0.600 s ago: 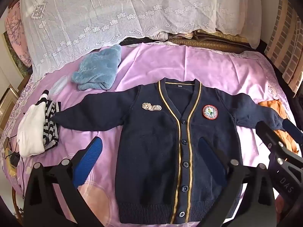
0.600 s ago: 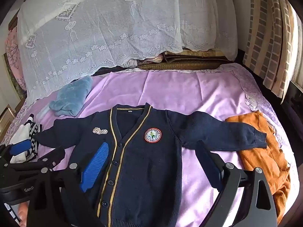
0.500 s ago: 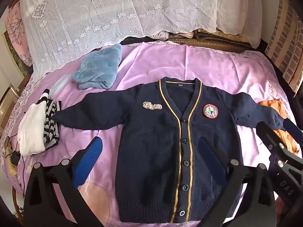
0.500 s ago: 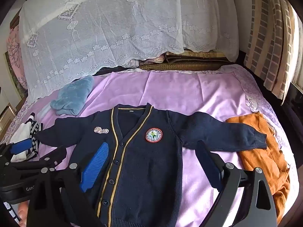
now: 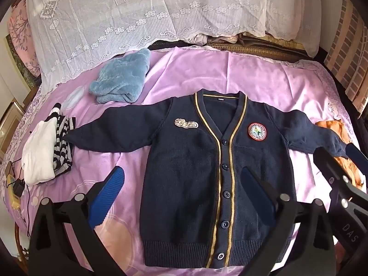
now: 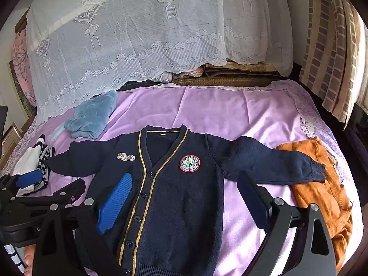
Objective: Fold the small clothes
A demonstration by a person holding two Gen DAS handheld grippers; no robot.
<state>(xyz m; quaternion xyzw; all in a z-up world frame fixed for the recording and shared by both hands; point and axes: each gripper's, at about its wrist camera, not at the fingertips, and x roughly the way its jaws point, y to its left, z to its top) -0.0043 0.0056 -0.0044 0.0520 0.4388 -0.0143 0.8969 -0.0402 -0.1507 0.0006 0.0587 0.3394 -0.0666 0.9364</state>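
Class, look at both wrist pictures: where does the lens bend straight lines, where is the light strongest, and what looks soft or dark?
Left wrist view: fisheye bows the purple bedspread and darkens the corners; sun brightens the lace cover; the navy cardigan is sharp. Right wrist view: same curving, the curtain bends at the right edge, glare beside it; the right tongs, open, sit near and dark.

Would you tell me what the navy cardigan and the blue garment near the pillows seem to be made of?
Navy cardigan: looks like knitted wool or acrylic, matte, with a ribbed hem and cuffs and woven gold trim. Blue garment: seemingly plush fleece or terry, soft and fuzzy with a slight sheen on its piled surface; the exact fibre cannot be told.
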